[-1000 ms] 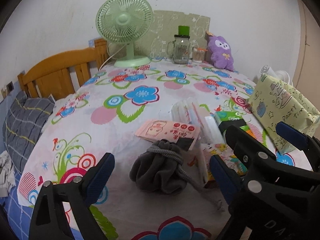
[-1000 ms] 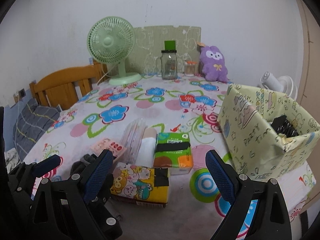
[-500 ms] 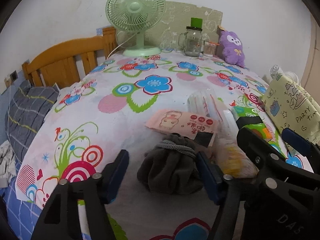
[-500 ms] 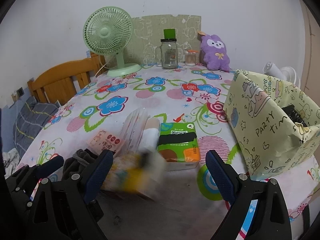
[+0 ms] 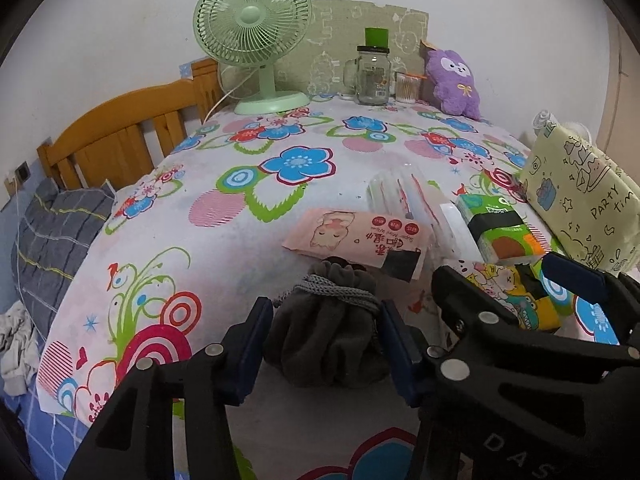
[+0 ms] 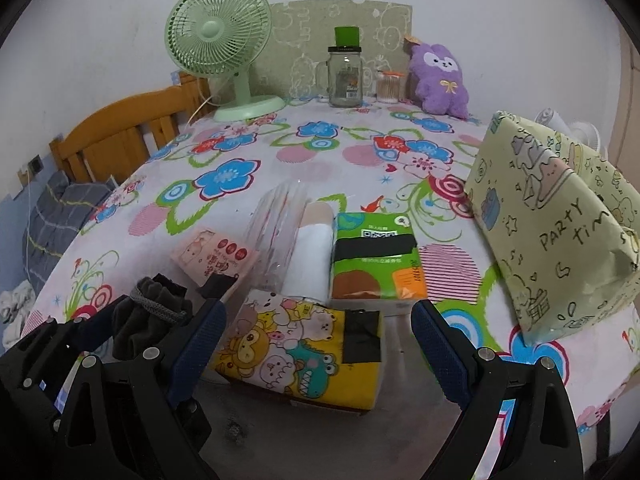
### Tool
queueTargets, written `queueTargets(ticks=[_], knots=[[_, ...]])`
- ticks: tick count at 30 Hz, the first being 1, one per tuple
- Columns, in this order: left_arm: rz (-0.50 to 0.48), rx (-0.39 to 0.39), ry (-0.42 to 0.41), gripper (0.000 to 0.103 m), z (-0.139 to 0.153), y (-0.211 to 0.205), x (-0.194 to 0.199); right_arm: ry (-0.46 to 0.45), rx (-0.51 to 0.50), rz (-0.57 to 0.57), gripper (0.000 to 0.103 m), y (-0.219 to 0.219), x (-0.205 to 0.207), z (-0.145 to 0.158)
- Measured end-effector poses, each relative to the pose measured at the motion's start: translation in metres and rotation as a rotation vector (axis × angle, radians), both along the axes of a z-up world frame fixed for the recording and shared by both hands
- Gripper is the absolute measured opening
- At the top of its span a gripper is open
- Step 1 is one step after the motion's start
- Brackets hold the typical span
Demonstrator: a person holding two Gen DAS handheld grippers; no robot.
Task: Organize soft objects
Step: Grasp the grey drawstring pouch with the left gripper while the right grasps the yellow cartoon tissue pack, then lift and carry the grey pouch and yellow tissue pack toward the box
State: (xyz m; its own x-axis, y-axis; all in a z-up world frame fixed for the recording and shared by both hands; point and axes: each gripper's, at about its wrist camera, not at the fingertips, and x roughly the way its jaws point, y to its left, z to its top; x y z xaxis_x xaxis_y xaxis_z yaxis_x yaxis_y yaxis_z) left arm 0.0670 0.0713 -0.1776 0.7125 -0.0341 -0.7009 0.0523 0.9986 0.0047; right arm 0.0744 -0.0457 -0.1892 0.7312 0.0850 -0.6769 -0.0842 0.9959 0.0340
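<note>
The left gripper (image 5: 326,344) has its two blue fingers (image 5: 250,354) pressed against both sides of one dark grey drawstring pouch (image 5: 326,340), which sits on the flowered desk (image 5: 224,240) between them; the grip looks closed on the cloth, though how firmly is hard to judge. Just beyond the fingertips lies one pink wipes packet (image 5: 356,236), touching the pouch's far edge.

The right gripper (image 6: 318,344) stands wide open, holding nothing. One yellow cartoon tissue pack (image 6: 296,348) lies between its fingers (image 6: 196,344), nearer the left one. Straight ahead of them is one green tissue pack (image 6: 374,256), with one white roll (image 6: 310,264) and one clear plastic sleeve (image 6: 278,228) just left of it. To the right of the right finger stands one pale yellow paper bag (image 6: 552,232).

Far ahead of both grippers, along the wall: one green fan (image 6: 220,40), one glass jar (image 6: 345,76), one small cotton-swab pot (image 6: 388,86) and one purple plush toy (image 6: 440,76).
</note>
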Motion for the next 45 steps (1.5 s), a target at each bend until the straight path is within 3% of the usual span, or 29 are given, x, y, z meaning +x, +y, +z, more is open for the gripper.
queueTargets(ticks=[10,12,15,25,45], knots=[[-0.010,-0.013,0.011,0.054,-0.002,0.000,0.002,0.034,-0.005,-0.046,0.095,0.002,0.010,-0.007],[-0.010,-0.009,0.011,0.053,-0.002,0.000,0.002,0.039,0.004,-0.031,0.085,0.003,0.009,-0.007],[-0.011,-0.007,0.012,0.052,-0.002,0.000,0.002,0.040,0.004,-0.024,0.080,0.005,0.008,-0.006],[-0.015,-0.011,0.009,0.049,0.002,-0.008,-0.002,0.032,0.018,-0.012,0.076,0.000,0.004,-0.002],[-0.011,-0.033,-0.076,0.048,0.059,-0.027,-0.004,-0.052,0.021,0.015,0.076,-0.018,0.002,0.057]])
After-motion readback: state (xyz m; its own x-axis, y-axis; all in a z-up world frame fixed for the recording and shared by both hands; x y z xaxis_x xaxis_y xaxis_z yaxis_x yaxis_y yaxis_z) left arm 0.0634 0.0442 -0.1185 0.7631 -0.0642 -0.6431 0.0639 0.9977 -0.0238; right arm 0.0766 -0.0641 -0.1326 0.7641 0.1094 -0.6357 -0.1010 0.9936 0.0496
